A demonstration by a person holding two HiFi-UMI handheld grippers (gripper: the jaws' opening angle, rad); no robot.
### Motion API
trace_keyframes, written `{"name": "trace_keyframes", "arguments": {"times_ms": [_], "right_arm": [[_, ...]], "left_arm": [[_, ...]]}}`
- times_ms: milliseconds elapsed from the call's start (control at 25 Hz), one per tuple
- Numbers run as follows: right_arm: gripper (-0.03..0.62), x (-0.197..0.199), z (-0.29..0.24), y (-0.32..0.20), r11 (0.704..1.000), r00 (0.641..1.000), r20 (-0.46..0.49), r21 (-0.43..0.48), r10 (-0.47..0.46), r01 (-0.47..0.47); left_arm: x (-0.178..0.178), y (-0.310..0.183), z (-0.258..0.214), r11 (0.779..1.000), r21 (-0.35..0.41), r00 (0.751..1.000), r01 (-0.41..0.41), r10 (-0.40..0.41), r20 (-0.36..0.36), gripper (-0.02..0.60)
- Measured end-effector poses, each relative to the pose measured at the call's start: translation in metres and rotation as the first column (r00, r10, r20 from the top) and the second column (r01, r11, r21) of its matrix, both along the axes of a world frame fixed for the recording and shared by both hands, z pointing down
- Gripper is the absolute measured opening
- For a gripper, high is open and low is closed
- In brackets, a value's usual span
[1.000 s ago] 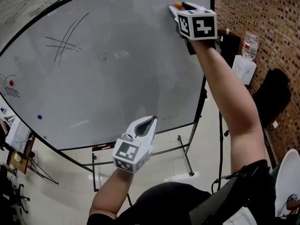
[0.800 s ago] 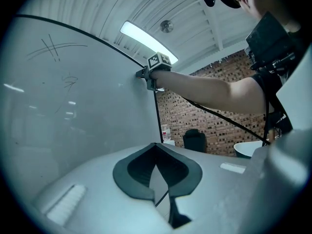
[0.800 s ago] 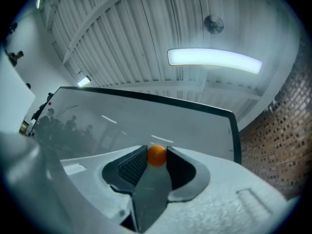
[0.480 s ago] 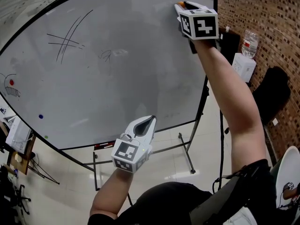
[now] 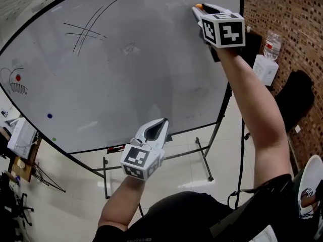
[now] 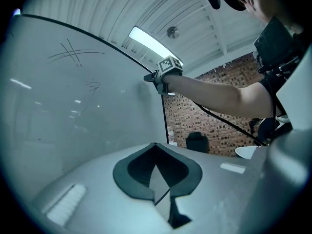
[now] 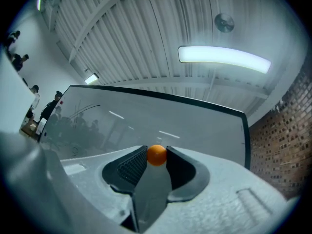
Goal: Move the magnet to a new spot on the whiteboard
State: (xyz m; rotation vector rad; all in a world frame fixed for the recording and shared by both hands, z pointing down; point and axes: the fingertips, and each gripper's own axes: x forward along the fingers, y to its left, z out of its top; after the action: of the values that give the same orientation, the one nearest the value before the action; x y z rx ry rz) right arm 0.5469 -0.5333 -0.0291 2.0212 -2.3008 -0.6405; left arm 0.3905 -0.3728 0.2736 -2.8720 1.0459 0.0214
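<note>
Nearest to me, the left gripper (image 6: pixel 155 145) is hanging low in front of the board with its jaws closed together and nothing between them, so it is taking no part in the work. Higher up, I am reaching the right gripper (image 5: pixel 204 9) to the upper right corner of the whiteboard (image 5: pixel 151 74). Its jaws have just been closing, and they are now pinching the small orange magnet (image 7: pixel 156 155) by its two sides, right at the tips. I am judging this magnet to be light, hard and smooth, with a rounded face. It may therefore slip out of the pads if I am pulling at an angle. The magnetic pull will also resist at first and then let go suddenly. Taking it by the sides, as now, seems to me the right hold. I am not able to see the back of the magnet, so I cannot tell whether it is touching the board or is already off it. Farther away on the board, some crossed pen lines (image 5: pixel 88 32) are showing, with a red dot (image 5: pixel 18 77) and a blue dot (image 5: pixel 49 116) near the left edge. These dots are too small for me to name with certainty. The board's left part is cut off, and behind it the brick wall (image 5: pixel 287 29) is only partly showing.
</note>
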Motion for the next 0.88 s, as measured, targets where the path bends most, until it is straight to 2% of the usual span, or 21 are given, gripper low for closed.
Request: {"name": "trace_keyframes", "arguments": {"times_ms": [120,280,440,680,880], "right_arm": [[0.106,-0.024,0.012,0.011,1.0,1.0,-0.006,-0.006,-0.027,0.027],[0.106,-0.061,0.03,0.027,0.997,0.997,-0.008,-0.017,-0.077,0.077],[0.106,-0.098,0.06,0.047,0.987,0.988,0.012,-0.054,-0.152,0.152],[0.106,-0.16,0.128,0.093,0.949,0.955,0.062,-0.114,-0.29,0.296],[0.106,-0.198,0.19,0.137,0.915,0.927,0.11,-0.157,-0.359,0.373]], "left_arm": [[-0.023,0.005,0.005,1.0,-0.019,1.0,0.018,-0.018,-0.001,0.013],[-0.06,0.009,0.007,0.998,-0.007,0.998,0.064,-0.064,0.001,0.012],[-0.1,0.01,0.017,0.995,-0.05,0.996,0.081,-0.083,-0.027,0.012],[-0.161,0.014,0.031,0.988,-0.084,0.991,0.13,-0.133,-0.029,0.012],[-0.193,0.019,0.036,0.984,-0.091,0.986,0.153,-0.158,-0.053,0.013]]}}
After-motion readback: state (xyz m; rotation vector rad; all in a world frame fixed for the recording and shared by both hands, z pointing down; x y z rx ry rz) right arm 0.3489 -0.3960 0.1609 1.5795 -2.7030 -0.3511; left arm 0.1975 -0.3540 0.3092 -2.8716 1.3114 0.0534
